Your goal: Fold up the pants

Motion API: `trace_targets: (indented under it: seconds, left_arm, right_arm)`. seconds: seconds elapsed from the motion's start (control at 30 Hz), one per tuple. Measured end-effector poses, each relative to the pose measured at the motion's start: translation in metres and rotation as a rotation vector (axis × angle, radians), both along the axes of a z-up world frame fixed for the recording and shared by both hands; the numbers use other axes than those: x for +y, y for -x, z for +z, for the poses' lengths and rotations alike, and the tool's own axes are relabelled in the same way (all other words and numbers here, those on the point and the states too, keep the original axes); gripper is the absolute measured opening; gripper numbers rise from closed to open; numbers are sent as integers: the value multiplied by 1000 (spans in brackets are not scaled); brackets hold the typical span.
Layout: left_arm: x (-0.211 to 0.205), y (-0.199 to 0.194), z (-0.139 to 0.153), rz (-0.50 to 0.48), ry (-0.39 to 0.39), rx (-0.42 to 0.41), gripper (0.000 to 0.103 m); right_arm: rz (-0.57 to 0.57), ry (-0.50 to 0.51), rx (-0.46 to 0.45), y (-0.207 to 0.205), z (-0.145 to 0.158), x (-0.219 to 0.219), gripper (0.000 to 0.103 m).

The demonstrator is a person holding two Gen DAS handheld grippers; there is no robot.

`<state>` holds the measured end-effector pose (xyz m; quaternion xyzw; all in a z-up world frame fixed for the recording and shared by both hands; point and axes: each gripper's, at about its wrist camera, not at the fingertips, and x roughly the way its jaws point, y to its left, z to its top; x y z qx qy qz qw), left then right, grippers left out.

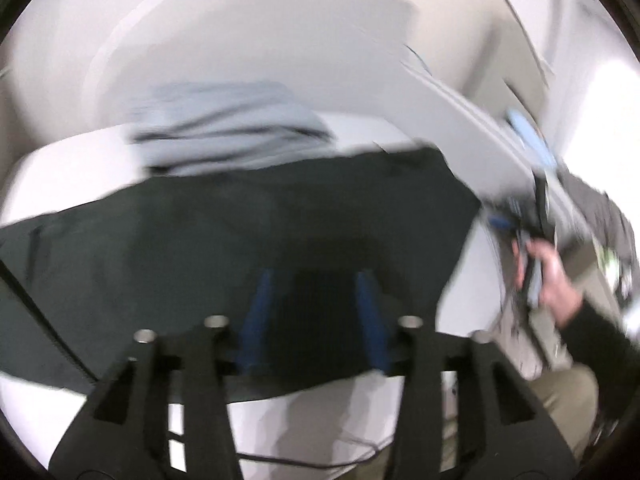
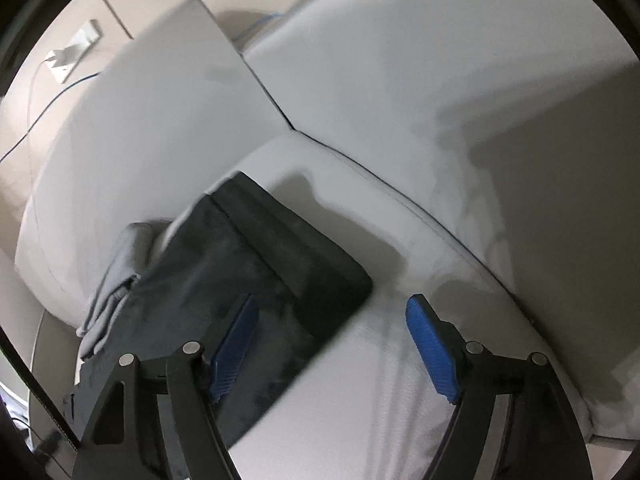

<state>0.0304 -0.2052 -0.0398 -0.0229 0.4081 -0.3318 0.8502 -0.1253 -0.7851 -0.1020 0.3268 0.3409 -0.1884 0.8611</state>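
Dark pants (image 1: 248, 224) lie spread flat on a white sofa seat (image 1: 60, 168). In the blurred left wrist view my left gripper (image 1: 316, 280) is open, its blue fingers (image 1: 260, 308) over the near part of the pants, holding nothing. In the right wrist view the pants (image 2: 248, 264) show their waistband end (image 2: 304, 240) on the seat (image 2: 400, 360). My right gripper (image 2: 332, 312) is wide open above the pants' right edge: the left finger (image 2: 234, 344) over the cloth, the right finger (image 2: 430, 348) over bare cushion. The right gripper also shows in a hand in the left wrist view (image 1: 528, 248).
A light grey garment (image 1: 224, 128) lies bunched beyond the pants, also in the right wrist view (image 2: 116, 276). Sofa back cushions (image 2: 400, 60) rise behind the seat. A wall socket with a charger and cable (image 2: 68, 60) is at the far left.
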Motion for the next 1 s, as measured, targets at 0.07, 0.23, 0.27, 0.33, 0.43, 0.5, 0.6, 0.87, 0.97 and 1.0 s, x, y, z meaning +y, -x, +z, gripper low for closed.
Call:
trace_targets:
  seconds: [0.07,0.23,0.27,0.33,0.43,0.5,0.6,0.87,0.97,1.0]
  left_arm:
    - [26,-7,8,95,29,-20,62]
    - [88,-16,28,325,105,-82,81]
    - [99,-20,31,378,110,-89,81]
    - [119,-30,33,446,106,-100,81]
    - [139,-48,28,544,80,-97,81]
    - [146,-59,20,563,93,-76,81]
    - [150,-61,11,576,93,-73,81]
    - [152,-70,-4,556,81,-77,81]
    - [154,-70,-5,556,84,-73,81]
    - [154,-69,-4,555,83,-74,81]
  right_arm:
    - [-12,-31,8,-2,-9,-4,79]
    - [-23,2,0,-9,-13,5,85]
    - [-22,15,1,-12,-14,7,86]
    - [-24,31,5,-15,-18,10,87]
    - [-24,64,20,-17,-13,11,87]
    - [-35,78,22,-20,-13,14,79]
    - [-59,91,32,-26,-13,17,63]
    - [-119,-6,-45,-28,-9,5,14]
    - [-125,-3,-116,-27,14,9,10]
    - [-119,-1,-140,-27,22,11,10]
